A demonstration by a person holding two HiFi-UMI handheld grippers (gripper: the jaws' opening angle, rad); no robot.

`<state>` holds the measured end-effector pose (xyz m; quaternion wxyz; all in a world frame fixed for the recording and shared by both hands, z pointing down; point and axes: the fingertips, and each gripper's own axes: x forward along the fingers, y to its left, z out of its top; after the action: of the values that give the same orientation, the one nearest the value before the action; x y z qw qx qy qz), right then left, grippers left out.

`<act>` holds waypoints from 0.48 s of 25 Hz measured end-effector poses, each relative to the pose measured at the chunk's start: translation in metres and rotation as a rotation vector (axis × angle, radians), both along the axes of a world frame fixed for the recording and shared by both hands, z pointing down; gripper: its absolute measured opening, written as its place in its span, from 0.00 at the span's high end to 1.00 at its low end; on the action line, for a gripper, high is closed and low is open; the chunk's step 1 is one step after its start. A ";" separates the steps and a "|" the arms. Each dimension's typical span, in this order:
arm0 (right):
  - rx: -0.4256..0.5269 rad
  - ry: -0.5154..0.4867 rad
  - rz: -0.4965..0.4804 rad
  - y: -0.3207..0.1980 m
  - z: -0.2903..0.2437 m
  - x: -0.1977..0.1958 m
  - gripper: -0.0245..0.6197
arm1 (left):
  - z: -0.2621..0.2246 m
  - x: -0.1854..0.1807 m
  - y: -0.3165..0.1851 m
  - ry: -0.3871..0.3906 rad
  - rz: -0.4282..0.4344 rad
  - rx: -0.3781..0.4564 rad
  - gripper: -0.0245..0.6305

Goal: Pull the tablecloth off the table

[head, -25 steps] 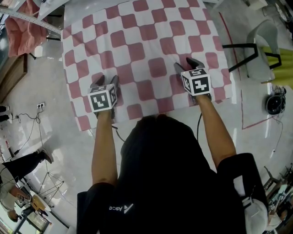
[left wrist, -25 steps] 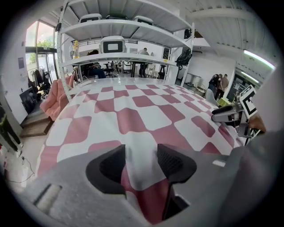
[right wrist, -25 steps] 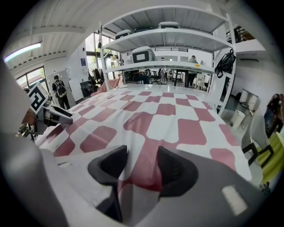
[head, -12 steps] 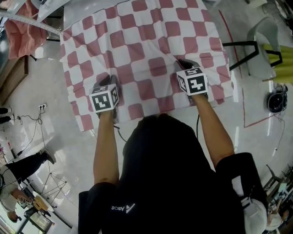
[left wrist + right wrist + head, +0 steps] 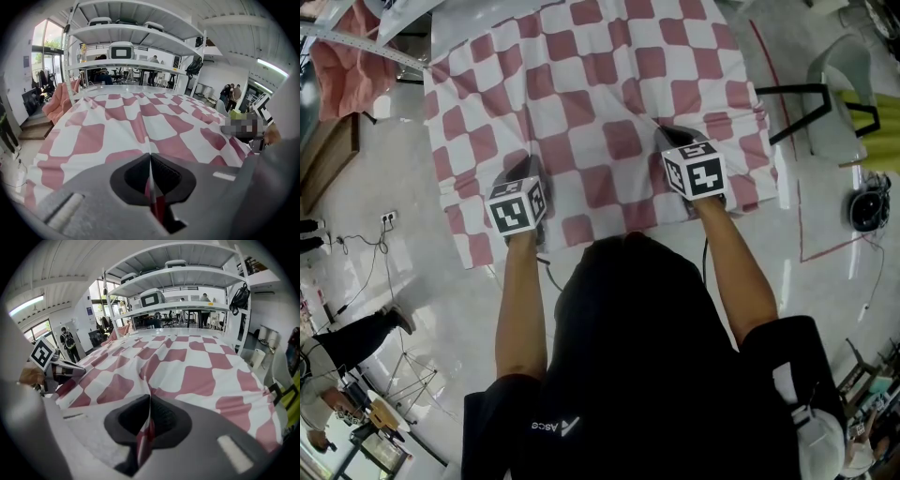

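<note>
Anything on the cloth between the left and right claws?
No. Head view shows only bare checked tablecloth between the left claw and right claw; both have just closed, each pinching a fold.

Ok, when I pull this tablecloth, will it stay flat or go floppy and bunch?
Probably floppy: the tablecloth puckers into ridges where the left claw and right claw have just closed on pinched folds. It looks thin and light, with its edges hanging limp, so it should slide easily, likely bunching between the claws.
</note>
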<state>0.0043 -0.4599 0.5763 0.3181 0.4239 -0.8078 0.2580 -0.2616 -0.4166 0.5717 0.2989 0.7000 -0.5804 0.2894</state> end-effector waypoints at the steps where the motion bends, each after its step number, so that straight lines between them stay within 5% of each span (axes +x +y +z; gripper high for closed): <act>1: -0.007 -0.020 0.001 0.003 0.000 0.000 0.95 | -0.001 0.002 0.002 0.010 -0.002 0.004 0.95; 12: 0.013 -0.281 -0.001 0.031 -0.039 0.004 0.95 | -0.039 0.025 0.026 0.125 -0.019 0.136 0.95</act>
<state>0.0082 -0.4291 0.5372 0.1994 0.3855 -0.8461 0.3094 -0.2367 -0.3904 0.5325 0.2892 0.7298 -0.5857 0.2019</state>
